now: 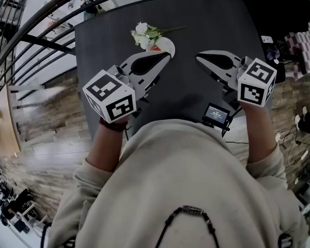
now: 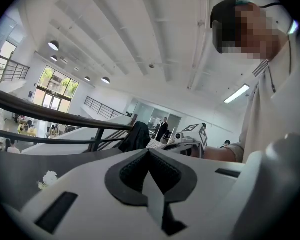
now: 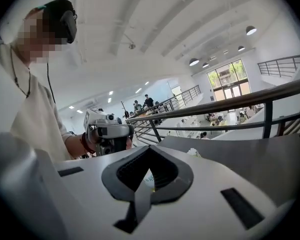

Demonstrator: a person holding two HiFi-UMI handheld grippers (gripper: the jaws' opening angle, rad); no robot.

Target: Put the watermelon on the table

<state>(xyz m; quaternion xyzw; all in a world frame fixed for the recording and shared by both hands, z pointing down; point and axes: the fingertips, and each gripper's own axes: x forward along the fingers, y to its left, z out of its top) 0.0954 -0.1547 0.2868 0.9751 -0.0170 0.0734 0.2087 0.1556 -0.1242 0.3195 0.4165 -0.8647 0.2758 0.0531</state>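
**Operator:** Report the left tongs (image 1: 167,56).

**Inspector:** Clenched. In the left gripper view the two black padded jaws meet at the tips, with nothing between them. The unit is held over the dark grey square tabletop (image 1: 201,25) and points away from the person.

**Operator:** Report the right tongs (image 1: 198,57).

**Inspector:** Also clenched. The right gripper view shows the jaws closed tip to tip. A small pale patch shows through the opening behind the tips, and what it is cannot be told. The head view shows no object gripped.

**Operator:** Location of the task item?

**Inspector:** The white-rinded, red-fleshed watermelon slice (image 1: 165,45) lies on the tabletop toward its far side, just beside a sprig of white flowers (image 1: 143,33) with a green stem. In the head view the tip of the left tongs overlaps the slice, and contact cannot be confirmed. The right tongs are apart from it, to its right.

**Operator:** Other items?

**Inspector:** A small black device (image 1: 216,114) with a lit screen sits at the near edge of the tabletop, below the right tongs. A black metal railing (image 1: 36,43) curves past the tabletop's left side. A wood-plank floor (image 1: 46,133) shows to the left. The person wears a beige sweater (image 1: 186,190).
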